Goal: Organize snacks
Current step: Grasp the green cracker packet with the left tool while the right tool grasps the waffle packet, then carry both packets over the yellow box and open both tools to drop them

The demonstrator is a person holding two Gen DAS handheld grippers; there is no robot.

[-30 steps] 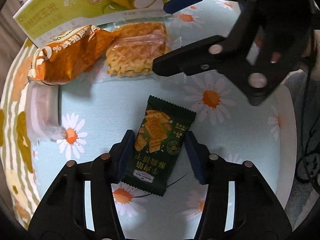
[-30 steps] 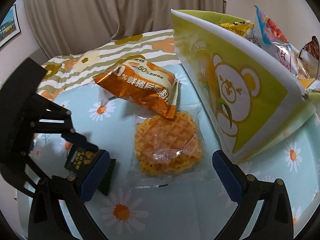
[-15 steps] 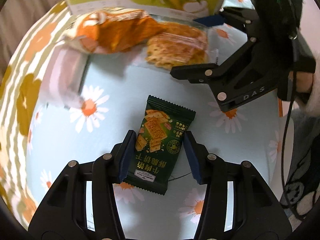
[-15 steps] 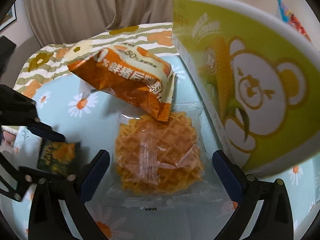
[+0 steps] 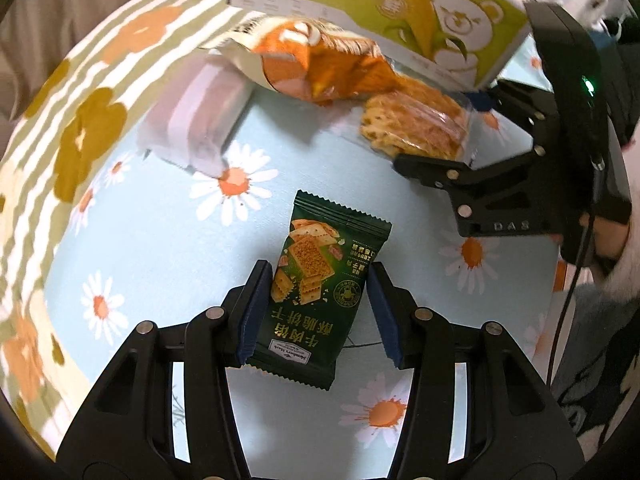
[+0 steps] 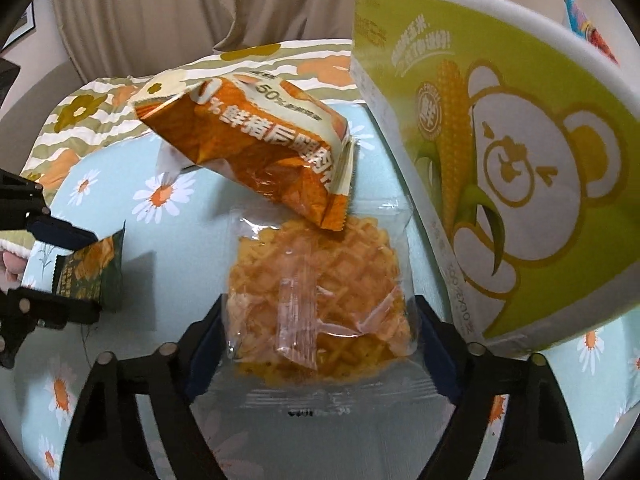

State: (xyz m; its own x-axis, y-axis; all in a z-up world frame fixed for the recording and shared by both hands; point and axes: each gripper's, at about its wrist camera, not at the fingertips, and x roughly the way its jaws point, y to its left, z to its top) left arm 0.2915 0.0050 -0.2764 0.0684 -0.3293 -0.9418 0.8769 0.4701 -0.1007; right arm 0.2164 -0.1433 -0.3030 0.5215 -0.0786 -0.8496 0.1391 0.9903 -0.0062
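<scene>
My left gripper (image 5: pixel 318 308) is shut on a dark green cracker packet (image 5: pixel 320 280), holding it by its two long sides above the daisy-print cloth. The right wrist view shows that packet (image 6: pixel 92 276) at the left edge. A round waffle in a clear wrapper (image 6: pixel 320 292) lies between the fingers of my right gripper (image 6: pixel 318 320). Its jaws are closing and the pads touch the wrapper's two sides. An orange snack bag (image 6: pixel 256 148) rests tilted on the waffle's far edge.
A tall green and yellow box with a bear and corn print (image 6: pixel 520 160) stands right behind the waffle, with more snack bags past it. A pale pink pack (image 5: pixel 200 120) lies left of the orange bag (image 5: pixel 320 68). A person's hand (image 5: pixel 612 240) holds the right gripper.
The right jaws have come in from wide apart to the waffle wrapper's sides. The left gripper has rolled and shifted with the green packet still held.
</scene>
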